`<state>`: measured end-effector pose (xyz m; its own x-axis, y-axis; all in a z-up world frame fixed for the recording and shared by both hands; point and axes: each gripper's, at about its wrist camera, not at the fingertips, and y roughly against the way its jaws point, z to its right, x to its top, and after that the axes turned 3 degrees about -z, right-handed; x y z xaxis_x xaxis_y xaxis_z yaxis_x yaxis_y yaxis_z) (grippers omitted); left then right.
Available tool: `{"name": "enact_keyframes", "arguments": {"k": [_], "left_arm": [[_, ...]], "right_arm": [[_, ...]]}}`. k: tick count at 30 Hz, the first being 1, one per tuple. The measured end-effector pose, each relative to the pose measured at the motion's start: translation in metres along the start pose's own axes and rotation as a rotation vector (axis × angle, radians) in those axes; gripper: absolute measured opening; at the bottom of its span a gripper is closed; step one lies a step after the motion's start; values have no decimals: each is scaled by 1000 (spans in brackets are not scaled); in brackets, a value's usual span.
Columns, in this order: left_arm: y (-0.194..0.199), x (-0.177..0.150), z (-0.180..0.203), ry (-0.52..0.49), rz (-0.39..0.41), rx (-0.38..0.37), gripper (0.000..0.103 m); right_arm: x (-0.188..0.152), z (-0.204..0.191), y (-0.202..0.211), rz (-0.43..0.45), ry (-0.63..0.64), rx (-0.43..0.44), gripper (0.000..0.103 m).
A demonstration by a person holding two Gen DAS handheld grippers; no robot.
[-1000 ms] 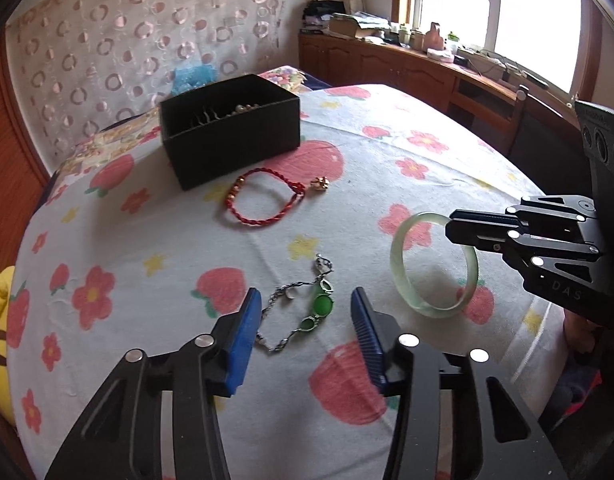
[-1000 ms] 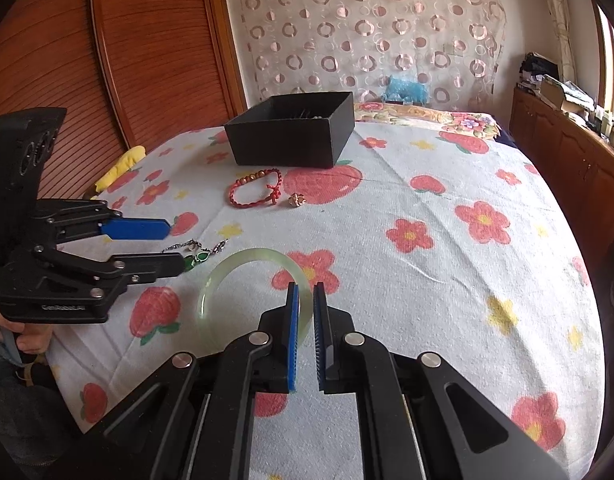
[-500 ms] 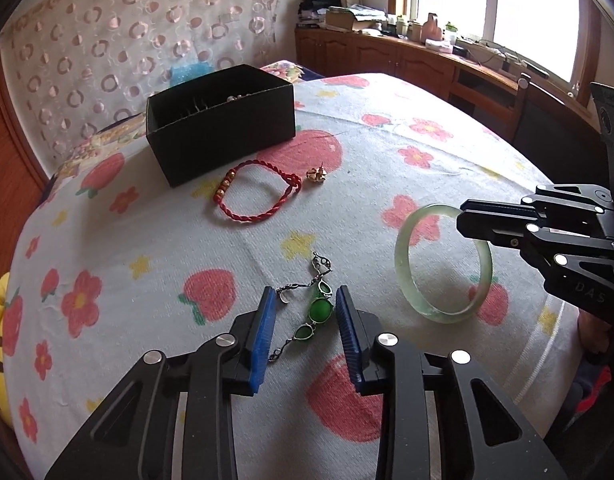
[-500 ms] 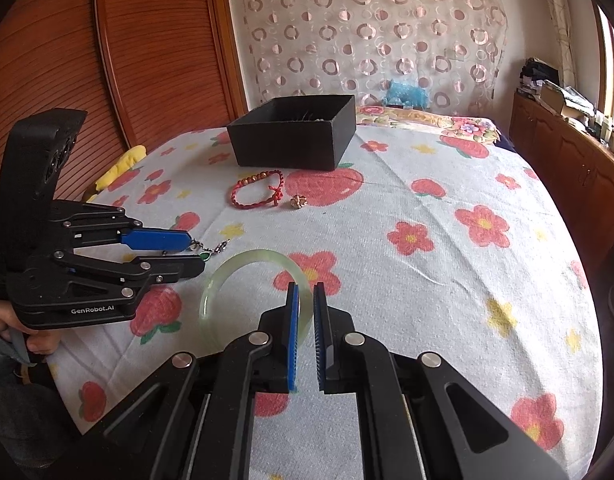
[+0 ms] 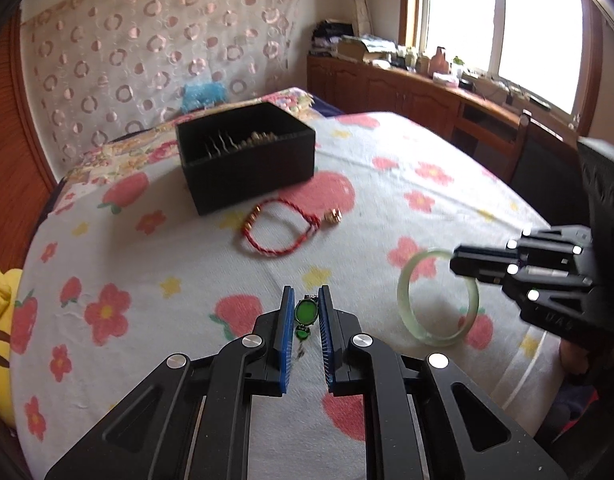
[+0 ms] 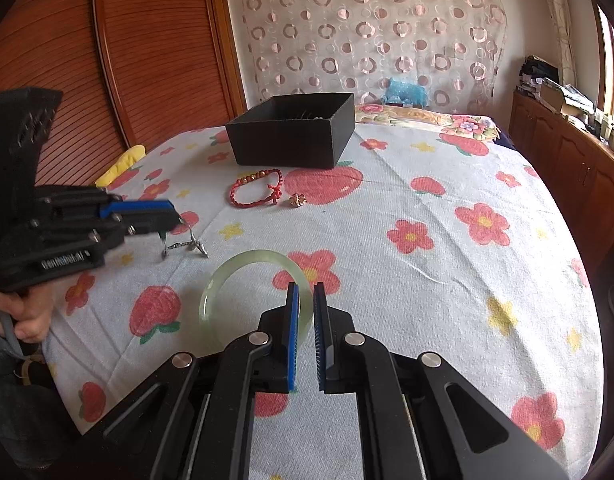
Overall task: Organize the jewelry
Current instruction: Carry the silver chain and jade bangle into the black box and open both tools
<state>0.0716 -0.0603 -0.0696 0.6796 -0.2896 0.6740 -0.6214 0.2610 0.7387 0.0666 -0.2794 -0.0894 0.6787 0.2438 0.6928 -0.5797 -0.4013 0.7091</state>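
Red bracelet (image 5: pixel 281 231) beside black box (image 5: pixel 247 160)

Three bracelets (image 5: pixel 307 314), one black box (image 5: pixel 247 160), one charm (image 5: pixel 333 216)

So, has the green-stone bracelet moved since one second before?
Yes. The green-stone bracelet has come off the cloth between the closing left gripper; one end hangs beside the still jade bangle.

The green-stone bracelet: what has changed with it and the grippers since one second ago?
The left gripper is closing its jaws around the green-stone bracelet, and its chain now hangs partly lifted. The right gripper stays shut on the jade bangle. Red bracelet and black box unchanged.
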Motion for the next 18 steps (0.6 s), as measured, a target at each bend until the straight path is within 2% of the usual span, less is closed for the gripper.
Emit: {"name": "enact_keyframes", "arguments": {"k": [9,18], "left_arm": [[16,16,-13,17,54,8,11],[20,45,-26,8,103,17,11]], "right_arm": [[8,-7,1,-4,25,-24,9],[51,0,1,41,64,-29,9]]}}
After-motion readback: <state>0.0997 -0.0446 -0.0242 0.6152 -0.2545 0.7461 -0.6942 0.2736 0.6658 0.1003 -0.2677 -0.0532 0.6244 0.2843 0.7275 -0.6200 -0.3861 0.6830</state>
